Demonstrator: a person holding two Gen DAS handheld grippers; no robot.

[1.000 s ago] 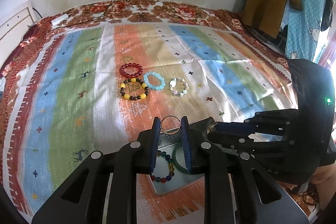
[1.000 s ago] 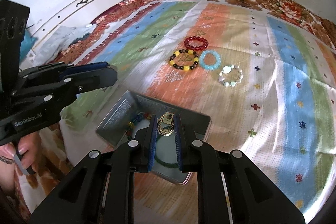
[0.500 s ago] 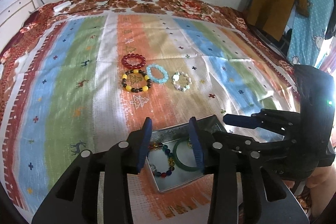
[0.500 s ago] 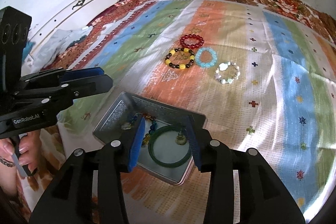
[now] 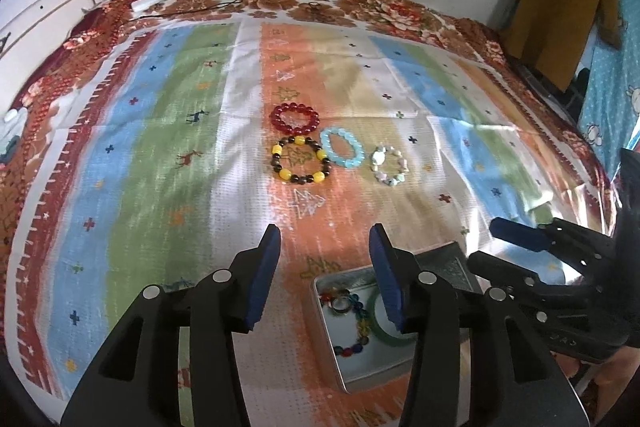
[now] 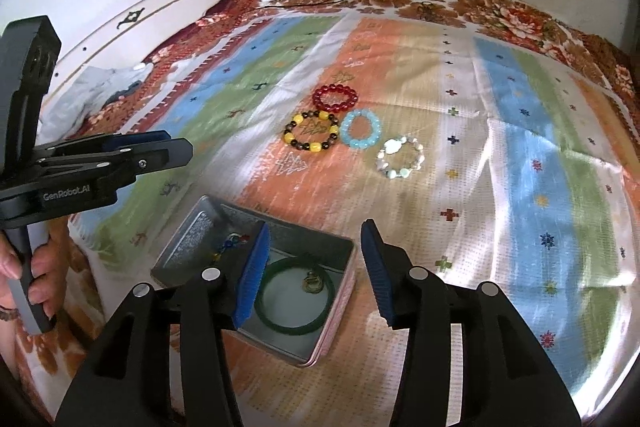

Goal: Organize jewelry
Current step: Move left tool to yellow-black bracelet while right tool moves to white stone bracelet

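From left to right on the striped cloth (image 5: pixel 172 155) lie four bead bracelets, well apart from the tin. The red bracelet (image 5: pixel 295 118) is furthest back. Just in front of it, nearly touching, is the yellow and dark bracelet (image 5: pixel 301 163). Beside that one is the light blue bracelet (image 5: pixel 342 147), and then the pale stone bracelet (image 5: pixel 389 165), a little apart. All four lie flat as closed rings. The beads look round and glossy, so I think they can slip under a pad.

Nearer to the cameras stands the open metal tin (image 6: pixel 192 239). Inside it I see a multicolour bead bracelet (image 5: pixel 358 323), a small metal ring (image 5: pixel 340 304), a green bangle (image 6: pixel 296 295) and a small gold piece (image 6: pixel 313 283) that lies inside the bangle.

The left gripper (image 5: pixel 324 271) has its fingers spread and its jaws are opening, with nothing between them. The right gripper (image 6: pixel 314 267) is above the tin; its jaws are also opening and hold nothing.

What could go wrong: the red, yellow and blue bracelets are so close that a grasp on one may drag its neighbour. The loose cloth may also be pinched and pulled up together with the beads. A low pass over the tin could knock its wall and shift it
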